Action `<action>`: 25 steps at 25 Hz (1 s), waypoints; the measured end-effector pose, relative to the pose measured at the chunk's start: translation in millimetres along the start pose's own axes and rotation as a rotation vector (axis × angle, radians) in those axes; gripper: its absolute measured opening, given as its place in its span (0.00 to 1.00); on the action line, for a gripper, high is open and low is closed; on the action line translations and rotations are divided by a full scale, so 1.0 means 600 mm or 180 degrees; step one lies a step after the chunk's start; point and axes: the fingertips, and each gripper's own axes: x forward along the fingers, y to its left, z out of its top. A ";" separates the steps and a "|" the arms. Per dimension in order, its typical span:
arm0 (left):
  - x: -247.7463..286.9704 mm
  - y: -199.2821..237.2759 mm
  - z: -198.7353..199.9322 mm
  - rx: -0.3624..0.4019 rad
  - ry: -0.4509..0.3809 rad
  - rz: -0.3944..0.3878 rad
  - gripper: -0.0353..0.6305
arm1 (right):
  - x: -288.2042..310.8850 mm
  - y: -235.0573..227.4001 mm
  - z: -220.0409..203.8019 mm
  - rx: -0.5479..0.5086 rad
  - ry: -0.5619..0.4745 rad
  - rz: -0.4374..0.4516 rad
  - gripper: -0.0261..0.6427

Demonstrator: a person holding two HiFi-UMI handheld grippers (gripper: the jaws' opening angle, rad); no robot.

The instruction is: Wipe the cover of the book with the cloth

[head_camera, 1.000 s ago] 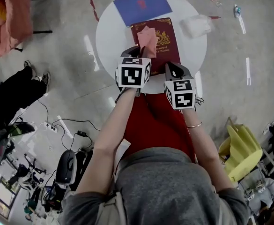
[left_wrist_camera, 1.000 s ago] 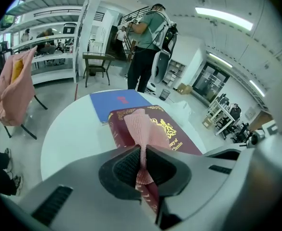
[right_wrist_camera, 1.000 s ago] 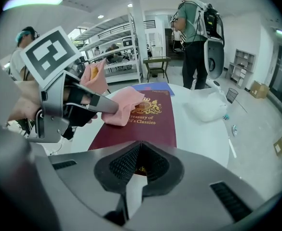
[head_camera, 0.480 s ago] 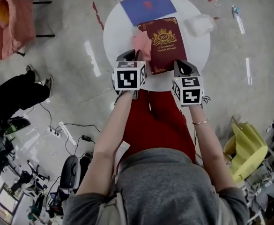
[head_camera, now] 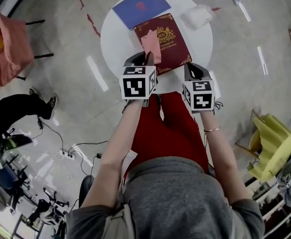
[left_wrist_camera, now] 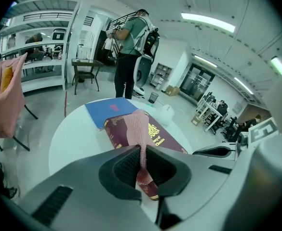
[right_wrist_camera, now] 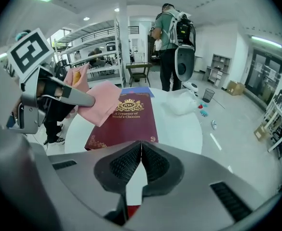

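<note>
A dark red book (head_camera: 167,43) with gold print lies on the round white table (head_camera: 116,39); it shows too in the right gripper view as the book (right_wrist_camera: 127,122). My left gripper (head_camera: 146,59) is shut on a pink cloth (head_camera: 151,46), which hangs onto the book's left part. In the left gripper view the cloth (left_wrist_camera: 140,131) runs up from between the jaws over the book (left_wrist_camera: 157,138). My right gripper (head_camera: 193,69) hovers at the table's near edge, right of the book's near corner, shut with nothing in it.
A blue booklet (head_camera: 141,6) lies behind the book, and a crumpled clear plastic bag (head_camera: 197,16) sits at the table's far right. A person (right_wrist_camera: 172,42) with a backpack stands beyond the table. A pink garment on a chair (head_camera: 6,44) stands far left.
The head view has shifted, so the table and book sit higher and more tilted. The cloth has slid toward the book's left near part. Both grippers hold about the same places.
</note>
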 end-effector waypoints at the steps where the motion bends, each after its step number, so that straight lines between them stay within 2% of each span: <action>1: 0.005 -0.014 0.003 0.0025 -0.0003 -0.0042 0.10 | -0.003 -0.005 -0.003 0.0022 0.0001 -0.0012 0.08; 13: 0.088 -0.194 0.000 0.0126 0.0133 -0.0512 0.10 | -0.033 -0.088 -0.039 0.0245 0.0000 -0.0095 0.08; 19: 0.119 -0.229 -0.024 0.0134 0.0235 -0.0503 0.10 | -0.041 -0.111 -0.054 0.0255 0.0012 -0.0047 0.08; 25: 0.122 -0.207 -0.053 0.0064 0.0315 -0.0360 0.10 | -0.033 -0.106 -0.051 0.0163 0.0017 0.0057 0.08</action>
